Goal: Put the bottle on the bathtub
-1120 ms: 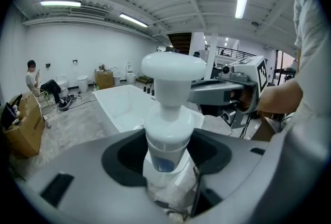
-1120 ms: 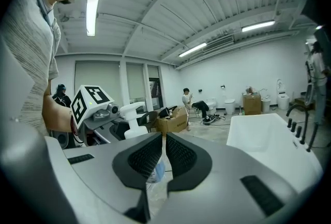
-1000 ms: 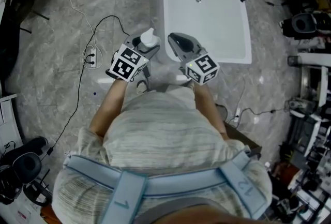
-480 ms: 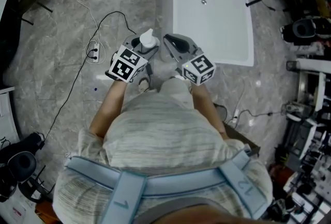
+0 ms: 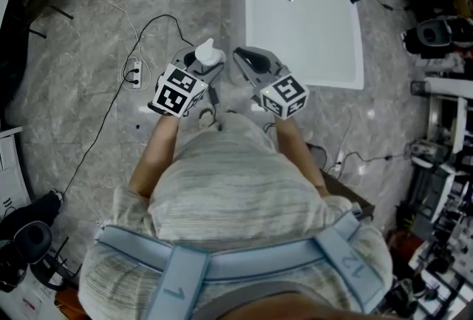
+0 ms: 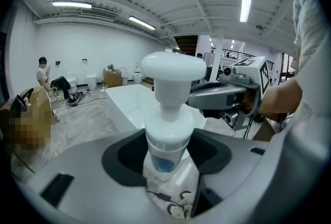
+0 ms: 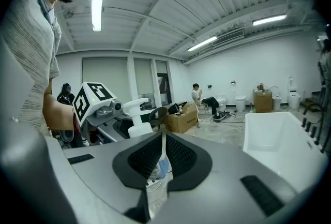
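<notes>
Left tool (image 5: 201, 66) clamps the bottle (image 6: 166, 130) by its body, above the floor (image 5: 89, 89) just short of the bathtub's (image 5: 310, 30) near end. Right tool (image 7: 163, 158), close beside it, has its jaws pressed together on nothing.

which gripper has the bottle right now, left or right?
The left gripper: the white pump bottle sits clamped between its jaws. The right gripper beside it has its jaws together with nothing in them.

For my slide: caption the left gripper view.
Left hand-held gripper clasps a white pump bottle, bathtub ahead.
</notes>
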